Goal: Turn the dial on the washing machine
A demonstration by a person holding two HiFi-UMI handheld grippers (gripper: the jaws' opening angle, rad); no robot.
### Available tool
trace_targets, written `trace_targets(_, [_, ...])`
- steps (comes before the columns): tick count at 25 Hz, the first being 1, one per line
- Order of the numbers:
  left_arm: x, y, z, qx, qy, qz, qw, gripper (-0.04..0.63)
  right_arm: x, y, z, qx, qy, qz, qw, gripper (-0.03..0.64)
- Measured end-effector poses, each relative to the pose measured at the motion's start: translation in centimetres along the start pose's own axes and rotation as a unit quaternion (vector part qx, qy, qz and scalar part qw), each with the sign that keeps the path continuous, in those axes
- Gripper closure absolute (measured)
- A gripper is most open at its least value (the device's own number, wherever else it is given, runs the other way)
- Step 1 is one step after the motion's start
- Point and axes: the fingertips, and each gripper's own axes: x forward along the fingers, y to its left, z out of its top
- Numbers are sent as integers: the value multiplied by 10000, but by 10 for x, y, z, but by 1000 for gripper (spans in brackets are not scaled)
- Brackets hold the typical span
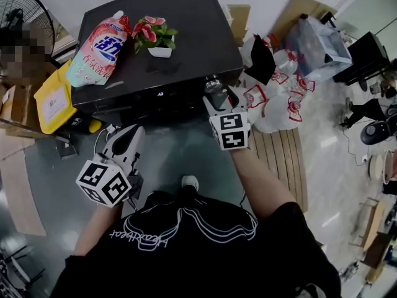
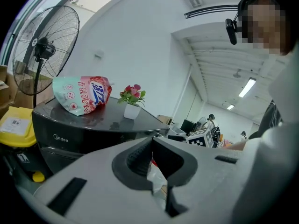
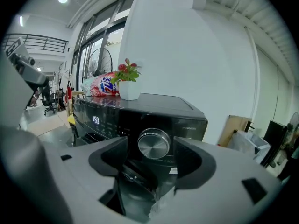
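The black washing machine [image 1: 186,42] stands in front of me. Its round silver dial [image 3: 153,143] sits at the right end of the front panel [image 3: 117,122], whose display is lit. My right gripper [image 3: 152,157] is open, with the dial framed between its jaws a short way ahead and untouched. From the head view, the right gripper [image 1: 218,99] is just below the dial [image 1: 213,83]. My left gripper [image 1: 130,135] hangs lower left, away from the panel. In its own view the left gripper [image 2: 152,146] is shut and holds nothing.
A detergent bag [image 1: 99,48] and a small potted flower [image 1: 158,39] rest on the machine's top. A yellow container [image 1: 54,98] and a standing fan [image 1: 25,14] are on the left. White plastic bags [image 1: 279,98] and a wooden pallet [image 1: 282,160] lie to the right.
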Motion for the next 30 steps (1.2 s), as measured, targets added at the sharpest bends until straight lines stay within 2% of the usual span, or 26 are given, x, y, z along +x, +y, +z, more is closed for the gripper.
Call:
trace_targets(9, [9, 9, -17, -80, 220, 103, 9997, 591, 23, -8, -8, 64, -39, -83, 9999, 330])
trace_targets(20, [12, 8, -19, -53, 231, 178, 9996, 591, 32, -4, -10, -37, -40, -54, 10000, 344])
trace_targets(30, [20, 17, -24, -179, 235, 249, 9993, 591, 31, -6, -10, 145, -142, -100, 9997, 337])
